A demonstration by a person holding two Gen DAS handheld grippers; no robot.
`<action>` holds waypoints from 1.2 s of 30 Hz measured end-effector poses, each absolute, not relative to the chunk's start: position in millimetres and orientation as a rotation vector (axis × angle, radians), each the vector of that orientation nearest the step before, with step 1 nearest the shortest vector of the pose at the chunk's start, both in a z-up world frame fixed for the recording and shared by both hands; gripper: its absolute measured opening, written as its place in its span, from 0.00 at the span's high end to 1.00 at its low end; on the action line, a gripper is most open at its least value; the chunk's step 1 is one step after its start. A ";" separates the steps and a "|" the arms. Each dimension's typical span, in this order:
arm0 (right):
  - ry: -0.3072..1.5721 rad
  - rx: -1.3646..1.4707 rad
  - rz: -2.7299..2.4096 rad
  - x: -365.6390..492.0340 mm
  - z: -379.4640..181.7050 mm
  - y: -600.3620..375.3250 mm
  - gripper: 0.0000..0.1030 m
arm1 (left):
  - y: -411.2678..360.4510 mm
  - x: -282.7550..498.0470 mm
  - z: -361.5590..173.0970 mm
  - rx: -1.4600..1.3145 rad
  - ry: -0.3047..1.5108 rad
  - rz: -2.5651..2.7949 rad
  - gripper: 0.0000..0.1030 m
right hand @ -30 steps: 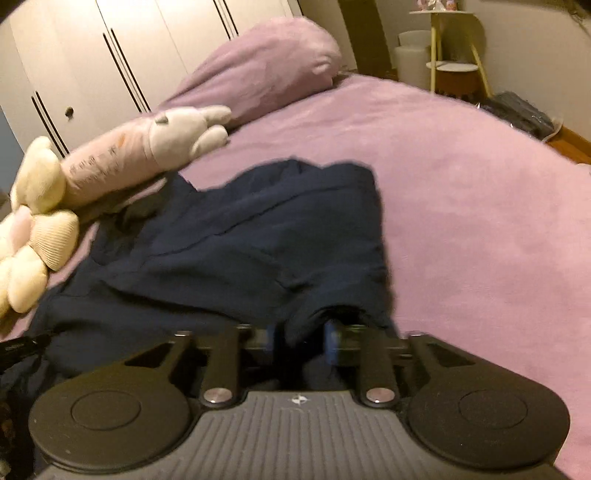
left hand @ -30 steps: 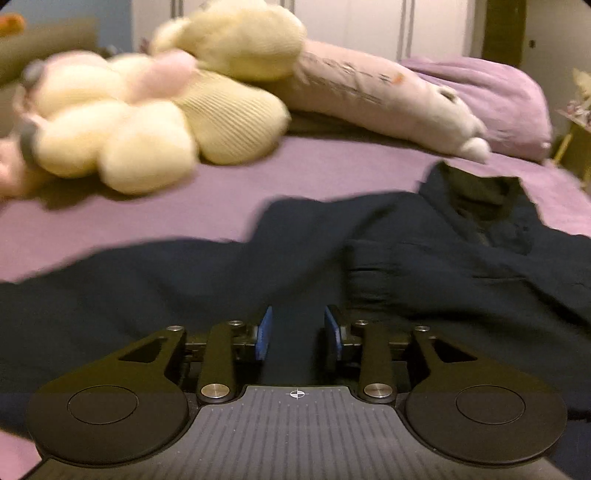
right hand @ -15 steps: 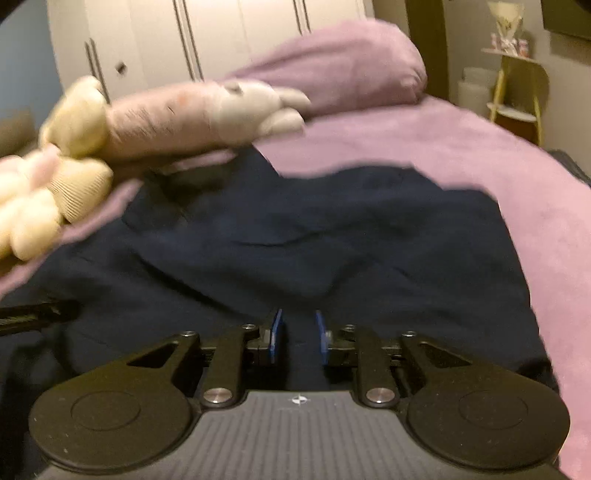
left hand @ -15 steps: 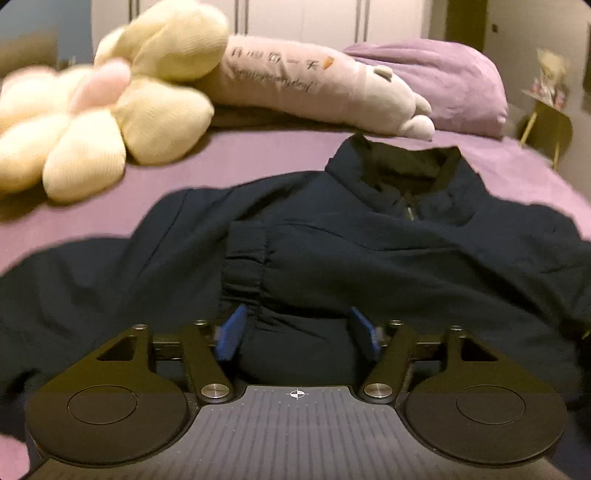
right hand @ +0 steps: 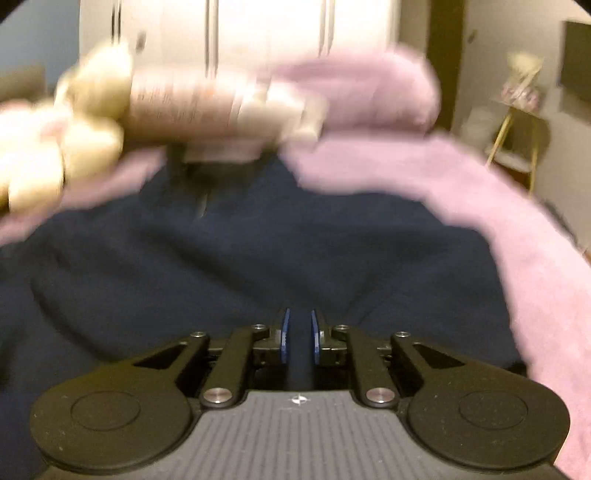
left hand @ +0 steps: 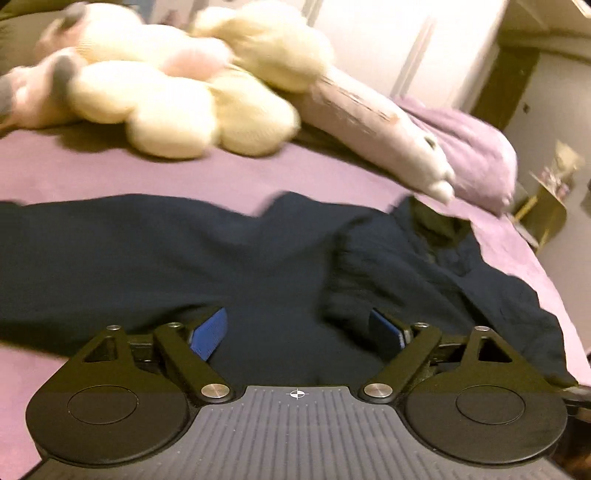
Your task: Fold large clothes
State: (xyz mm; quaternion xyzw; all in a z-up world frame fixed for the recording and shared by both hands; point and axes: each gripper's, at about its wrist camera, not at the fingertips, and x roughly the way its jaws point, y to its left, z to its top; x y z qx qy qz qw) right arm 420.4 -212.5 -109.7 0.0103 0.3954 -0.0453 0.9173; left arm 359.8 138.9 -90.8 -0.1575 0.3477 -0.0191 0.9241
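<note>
Right now, left-wrist view: left gripper [left hand: 297, 332] at bottom centre, blue fingers [left hand: 210, 334] spread wide, having just been opening; they pinch nothing, w/ the dark navy jacket [left hand: 207, 258] lying slack under and between them. Jacket spreads across the middle of the frame on the purple bed [left hand: 110, 173], one sleeve running off to the left edge, a gathered cuff approx. centre-right, collar further back at right. Beyond it, upper left, a cream flower-shaped plush [left hand: 177, 99]; next to that a long pinkish plush [left hand: 376, 125] slanting down to the right, then a purple pillow [left hand: 476, 155] at right. Right-wrist view, blurred: right gripper [right hand: 298, 338] at bottom centre, fingers nearly together, opened a touch just now, w/ a narrow strip of navy cloth in the slot; can't tell if pads actually press it. Jacket fills the mid frame, bed showing at right, plushes and pillow across the top, white wardrobe doors [right hand: 258, 33] behind.
</note>
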 end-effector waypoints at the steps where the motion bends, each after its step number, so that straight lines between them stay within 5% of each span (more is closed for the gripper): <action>1: 0.865 0.005 -0.108 425.6 -114.2 -208.7 0.89 | 155.6 350.9 -87.1 -0.322 0.710 -0.008 0.09; 8: 0.722 0.062 0.023 417.4 -68.2 -125.3 0.89 | 276.5 300.1 -88.8 -0.436 0.699 0.211 0.08; 20: 0.750 0.218 0.312 455.2 -98.0 34.8 0.89 | 413.0 261.9 -112.8 -0.627 0.567 0.487 0.12; 27: 0.782 0.164 0.314 453.7 -137.8 46.8 0.92 | 474.6 266.1 -143.3 -0.853 0.541 0.587 0.42; 32: 0.782 0.151 0.316 454.4 -138.7 47.4 0.93 | 499.7 268.0 -149.5 -0.972 0.510 0.593 0.79; 36: 0.765 0.157 0.319 452.7 -141.0 47.0 0.93 | 499.5 267.4 -143.0 -0.999 0.468 0.551 0.88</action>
